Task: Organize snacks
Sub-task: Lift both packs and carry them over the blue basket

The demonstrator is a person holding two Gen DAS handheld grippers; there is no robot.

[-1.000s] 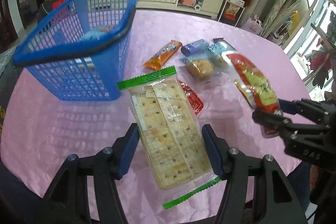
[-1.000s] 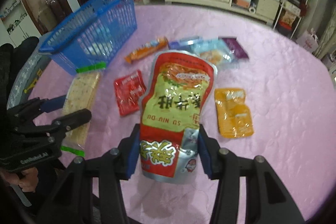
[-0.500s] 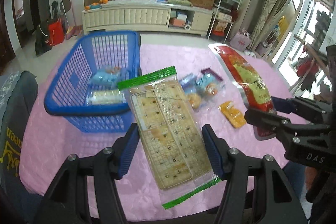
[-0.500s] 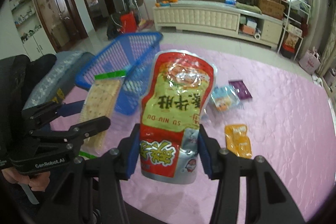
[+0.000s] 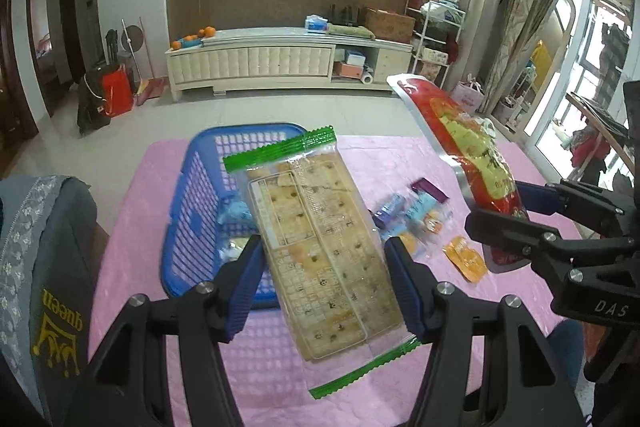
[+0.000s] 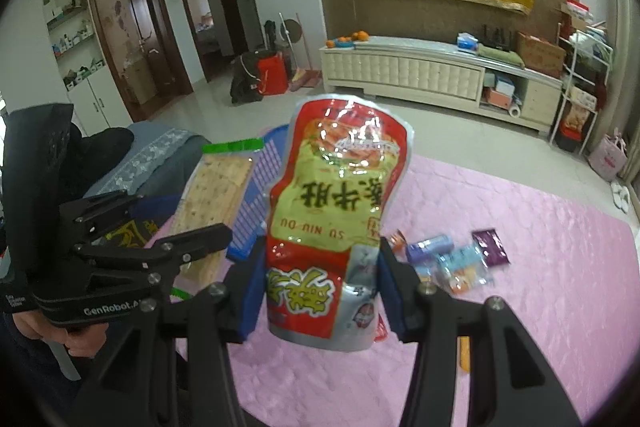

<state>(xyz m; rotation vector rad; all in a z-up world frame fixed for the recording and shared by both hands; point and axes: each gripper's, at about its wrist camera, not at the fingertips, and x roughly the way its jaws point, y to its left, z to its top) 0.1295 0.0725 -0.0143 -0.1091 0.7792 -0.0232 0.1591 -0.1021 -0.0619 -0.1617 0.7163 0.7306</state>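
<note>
Left wrist view: the left gripper (image 5: 324, 287) is clamped on a clear cracker pack (image 5: 320, 247) with green sealed ends, held in the air above the pink table (image 5: 132, 211); behind it stands the blue basket (image 5: 188, 211), with a few packets inside; small snack packets (image 5: 416, 215) lie on the table to the right of the basket; at the right edge the right gripper (image 5: 504, 211) grips a red pouch (image 5: 472, 163).

Right wrist view: the right gripper (image 6: 320, 283) is closed on the red pouch (image 6: 336, 203), held upright above the table (image 6: 540, 247); to the left the left gripper (image 6: 184, 223) holds the cracker pack (image 6: 212, 203) in front of the basket (image 6: 256, 195); loose packets (image 6: 456, 259) lie on the table to the right.
</note>
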